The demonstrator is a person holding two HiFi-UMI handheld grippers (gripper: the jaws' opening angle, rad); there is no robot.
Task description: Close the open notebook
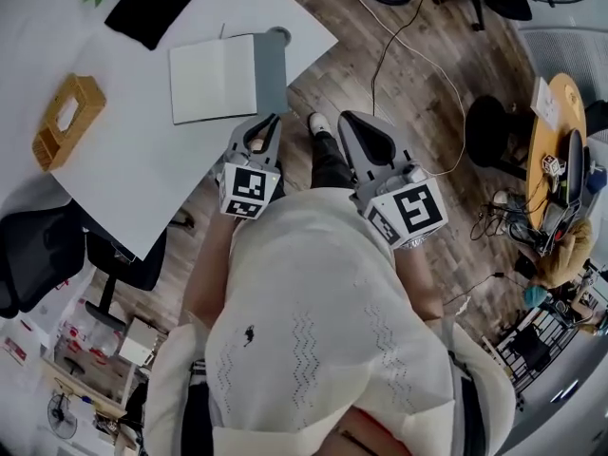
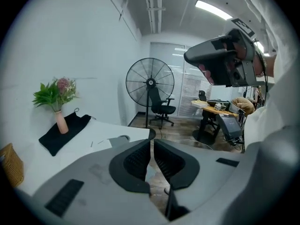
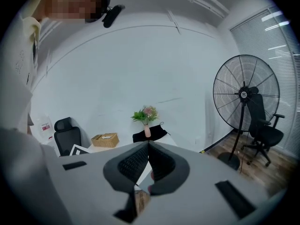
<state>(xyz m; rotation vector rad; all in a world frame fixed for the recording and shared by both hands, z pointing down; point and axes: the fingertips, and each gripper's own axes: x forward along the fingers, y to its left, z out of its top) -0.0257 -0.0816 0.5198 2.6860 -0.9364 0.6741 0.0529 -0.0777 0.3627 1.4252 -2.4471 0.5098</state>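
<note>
Though pressed jaw to jaw on nothing, at left gripper (image 1: 269,123) and right gripper (image 1: 348,120) alike, hang just short of the notebook (image 1: 226,77).
Lies open flat by the corner of the table (image 1: 142,174), white page left, grey leaf right (left gripper nearer). Looks light, thin, floppy; better lifted at the free grey edge and folded over than pinched. Smooth top, so may slide. Beyond: mat (image 1: 157,8), basket (image 1: 66,117), wood floor (image 1: 399,74), fan (image 2: 150,83).
</note>
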